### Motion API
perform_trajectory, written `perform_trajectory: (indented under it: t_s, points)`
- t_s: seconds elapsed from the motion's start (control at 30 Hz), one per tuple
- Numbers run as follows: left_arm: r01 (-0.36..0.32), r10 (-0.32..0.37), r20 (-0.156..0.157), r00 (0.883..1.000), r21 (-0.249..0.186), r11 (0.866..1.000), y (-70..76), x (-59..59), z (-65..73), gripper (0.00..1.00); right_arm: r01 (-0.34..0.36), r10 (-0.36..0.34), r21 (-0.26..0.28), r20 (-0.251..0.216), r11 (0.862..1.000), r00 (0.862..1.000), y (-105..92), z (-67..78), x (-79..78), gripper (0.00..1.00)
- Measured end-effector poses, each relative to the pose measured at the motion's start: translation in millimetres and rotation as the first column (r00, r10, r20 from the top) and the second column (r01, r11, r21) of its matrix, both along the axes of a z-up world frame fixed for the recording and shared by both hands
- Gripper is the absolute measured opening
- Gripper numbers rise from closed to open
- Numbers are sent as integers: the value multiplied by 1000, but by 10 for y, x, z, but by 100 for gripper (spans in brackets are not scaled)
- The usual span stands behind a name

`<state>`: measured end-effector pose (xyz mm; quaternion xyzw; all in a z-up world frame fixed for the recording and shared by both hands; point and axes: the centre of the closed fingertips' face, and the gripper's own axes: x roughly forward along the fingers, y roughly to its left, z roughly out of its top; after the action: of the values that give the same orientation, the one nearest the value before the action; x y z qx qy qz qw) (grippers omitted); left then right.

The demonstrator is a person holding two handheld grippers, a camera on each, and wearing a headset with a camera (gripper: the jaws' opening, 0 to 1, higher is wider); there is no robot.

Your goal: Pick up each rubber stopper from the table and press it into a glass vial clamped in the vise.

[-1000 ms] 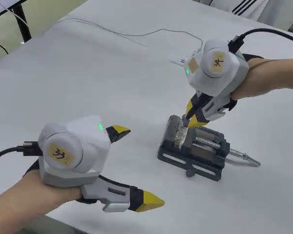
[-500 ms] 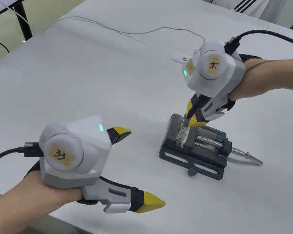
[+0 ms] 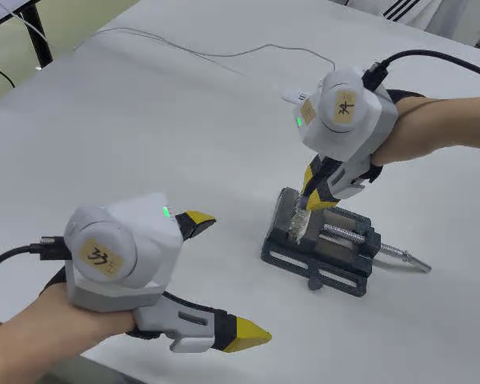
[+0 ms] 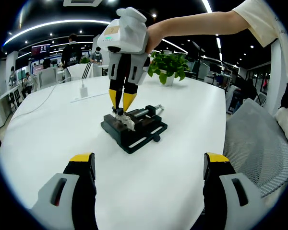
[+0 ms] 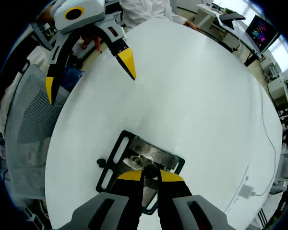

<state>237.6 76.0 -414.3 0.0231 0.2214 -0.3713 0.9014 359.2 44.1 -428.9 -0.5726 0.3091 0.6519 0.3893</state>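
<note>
A black vise (image 3: 336, 260) stands on the white table and clamps a clear glass vial (image 3: 298, 222). My right gripper (image 3: 308, 200) points down onto the vial's mouth. Its yellow tips are shut on a dark rubber stopper (image 5: 150, 169) directly above the vial (image 5: 146, 153) and vise (image 5: 113, 160). From the left gripper view, the right gripper (image 4: 121, 100) stands upright over the vise (image 4: 144, 132). My left gripper (image 3: 220, 276) hovers at the near left, open and holding nothing, well apart from the vise. Its jaws spread wide in its own view (image 4: 149, 160).
The vise's screw handle (image 3: 400, 256) sticks out to the right. A white adapter (image 3: 296, 96) with a thin cable (image 3: 184, 50) lies at the far side of the table. A mesh chair (image 4: 259, 139) stands beside the table, and a potted plant (image 4: 170, 64) stands on it.
My right gripper's body has leaned slightly left over the vise, its tips still at the vial. The left gripper has barely moved.
</note>
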Motion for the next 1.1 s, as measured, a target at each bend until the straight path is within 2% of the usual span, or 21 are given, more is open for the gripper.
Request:
perform_trajectory:
  t_s: [0.2, 0.47, 0.67, 0.7, 0.73, 0.8, 1.0, 1.1]
  points:
    - [-1, 1, -2, 1000, -3, 1000, -1, -6, -9, 92, 1, -1, -6, 1, 1000, 1000, -17, -13, 38, 6]
    - [4, -4, -6, 1000, -9, 1000, -29, -16, -22, 92, -8, 8, -31, 17, 999, 1000, -24, 8, -13, 6]
    - [5, -5, -7, 1000, -10, 1000, -43, -25, -34, 91, 8, -7, -50, 25, 999, 1000, -11, -16, 10, 5]
    - [5, -6, -9, 1000, -11, 1000, -46, -29, -37, 91, 19, -18, -48, 21, 999, 1000, -12, -17, 14, 5]
    - [6, -6, -9, 1000, -11, 1000, -49, -32, -41, 91, 68, -67, -45, 10, 997, 998, -15, -21, 16, 5]
    - [6, -6, -9, 1000, -12, 1000, -57, -34, -43, 91, 97, -98, -40, -5, 994, 995, -7, -28, 33, 5]
    - [9, -9, -10, 1000, -17, 1000, -92, -30, -47, 91, 153, -153, -31, -7, 988, 988, -12, -46, 38, 4]
    - [11, -11, -7, 1000, -18, 1000, -112, -25, -43, 91, 197, -198, -23, -10, 980, 980, -15, -49, 39, 4]
